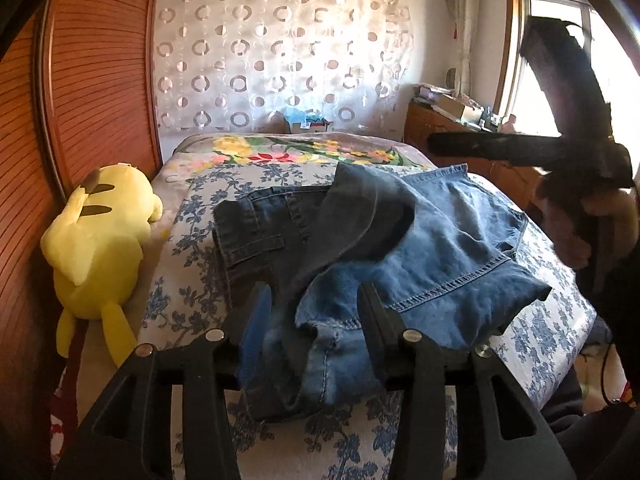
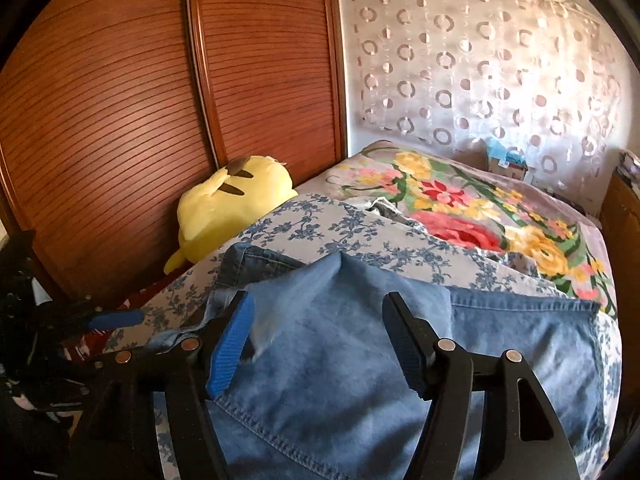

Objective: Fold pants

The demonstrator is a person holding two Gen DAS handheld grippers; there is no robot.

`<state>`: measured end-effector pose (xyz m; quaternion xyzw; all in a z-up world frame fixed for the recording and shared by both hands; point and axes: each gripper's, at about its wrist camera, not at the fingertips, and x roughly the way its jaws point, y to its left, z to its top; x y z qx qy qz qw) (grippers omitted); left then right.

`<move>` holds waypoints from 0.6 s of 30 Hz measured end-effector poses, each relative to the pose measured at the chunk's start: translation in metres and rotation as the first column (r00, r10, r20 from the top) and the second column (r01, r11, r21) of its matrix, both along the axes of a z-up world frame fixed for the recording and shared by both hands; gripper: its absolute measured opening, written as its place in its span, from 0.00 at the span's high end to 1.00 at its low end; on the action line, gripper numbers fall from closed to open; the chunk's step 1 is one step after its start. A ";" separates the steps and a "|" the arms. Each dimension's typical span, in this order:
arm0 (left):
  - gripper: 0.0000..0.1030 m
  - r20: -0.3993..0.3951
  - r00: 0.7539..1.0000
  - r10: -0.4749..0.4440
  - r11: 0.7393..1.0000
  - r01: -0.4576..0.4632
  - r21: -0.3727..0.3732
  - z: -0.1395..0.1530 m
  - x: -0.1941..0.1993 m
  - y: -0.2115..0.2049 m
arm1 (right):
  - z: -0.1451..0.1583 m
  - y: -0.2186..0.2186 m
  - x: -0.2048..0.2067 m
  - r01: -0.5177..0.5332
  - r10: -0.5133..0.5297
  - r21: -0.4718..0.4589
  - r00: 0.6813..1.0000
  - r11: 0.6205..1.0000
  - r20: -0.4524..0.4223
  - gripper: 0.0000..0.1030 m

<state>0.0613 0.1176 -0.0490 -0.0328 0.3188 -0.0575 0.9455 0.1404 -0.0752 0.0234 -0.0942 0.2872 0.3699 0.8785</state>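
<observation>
Pants (image 1: 384, 240) lay bunched on the bed (image 1: 532, 320), over the blue-floral sheet, lighter denim leg thrown across the darker waistband part. Your left gripper (image 1: 316, 320) had its fingers apart with a hanging fold of denim between them, not clamped. Your right gripper (image 2: 320, 332) hovered over the denim, fingers wide apart, gripping nothing. Yellow plush toy (image 1: 96, 248) sat by the wooden wardrobe (image 1: 92, 80).

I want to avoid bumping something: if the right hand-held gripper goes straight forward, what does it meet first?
Most likely the jeans, heaped on the bed between the open fingers of the right hand-held gripper; depth is unclear.
</observation>
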 end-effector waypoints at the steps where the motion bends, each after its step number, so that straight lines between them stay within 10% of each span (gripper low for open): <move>1: 0.56 -0.009 1.000 0.000 1.000 0.000 0.012 -0.002 0.005 -0.002 | 0.001 -0.001 -0.002 -0.002 0.002 0.006 1.000 1.000 -0.005 0.33; 18: 0.56 -0.022 0.998 -0.059 0.997 0.060 0.047 -0.001 0.030 -0.031 | -0.068 -0.039 -0.029 0.148 -0.153 -0.102 0.988 0.984 -0.037 0.33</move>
